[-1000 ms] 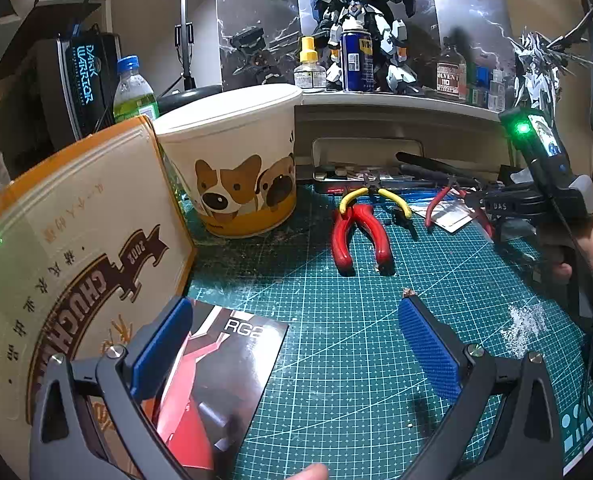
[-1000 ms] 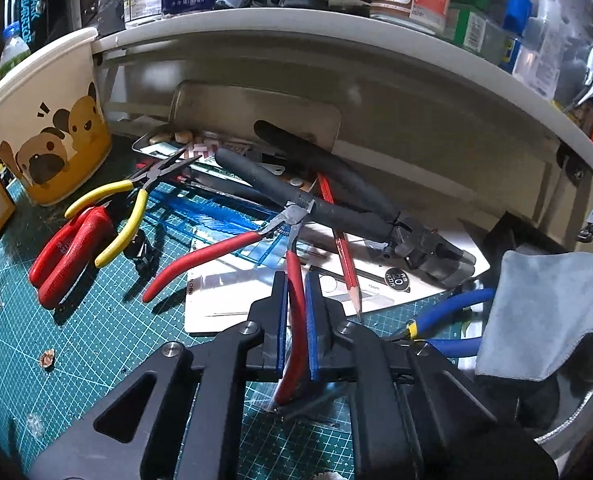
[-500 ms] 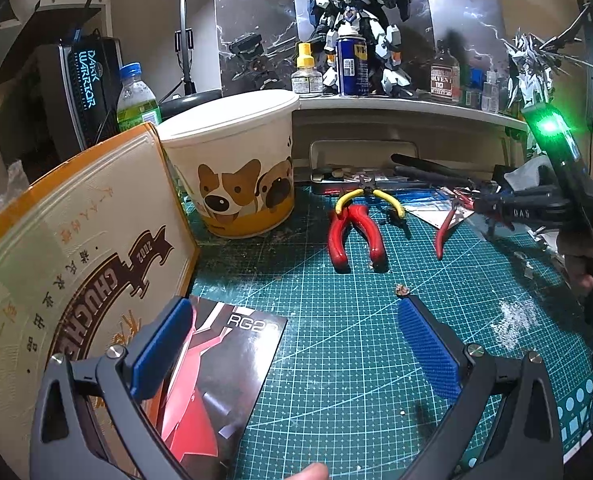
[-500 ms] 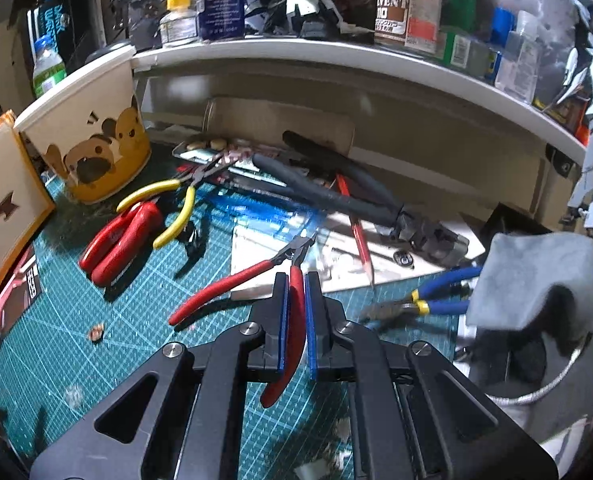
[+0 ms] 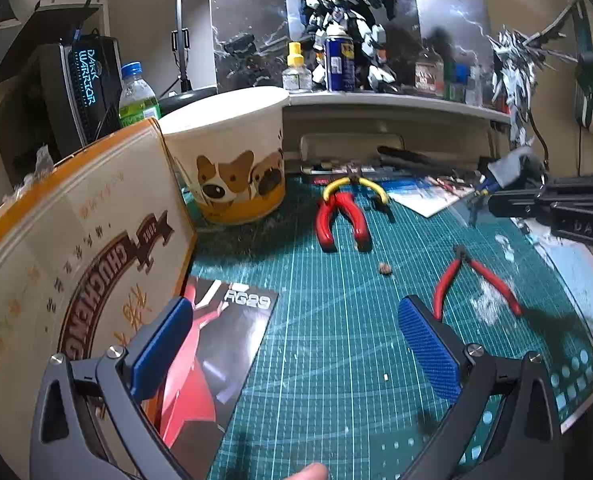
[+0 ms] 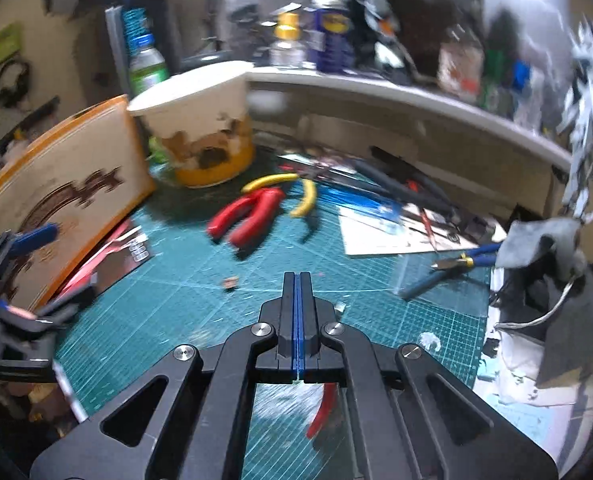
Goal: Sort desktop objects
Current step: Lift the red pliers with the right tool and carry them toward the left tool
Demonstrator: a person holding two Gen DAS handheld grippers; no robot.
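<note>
Slim red-handled nippers (image 5: 492,285) lie loose on the green cutting mat (image 5: 336,320), just beyond my left gripper's right finger. My left gripper (image 5: 296,332) hangs open and empty low over the mat. My right gripper (image 6: 297,277) is shut with nothing between its pads. It is raised over the mat's right side, and one red nipper handle (image 6: 322,412) shows below its frame. Big red pliers (image 5: 342,200) and yellow-handled pliers (image 5: 370,186) lie further back. Blue-handled cutters (image 6: 472,258) lie on the right.
A corgi-print bucket (image 5: 232,160) stands at the back left beside a leaning orange-rimmed box (image 5: 76,240), with a booklet (image 5: 224,340) at its foot. Papers and black tools crowd the space under the shelf (image 5: 376,100). A grey cloth (image 6: 544,240) covers a stand on the right.
My right gripper carried the red nippers away from the shelf clutter towards the near mat. They are out of its grip now and lie on the mat; it has lifted away, shut.
</note>
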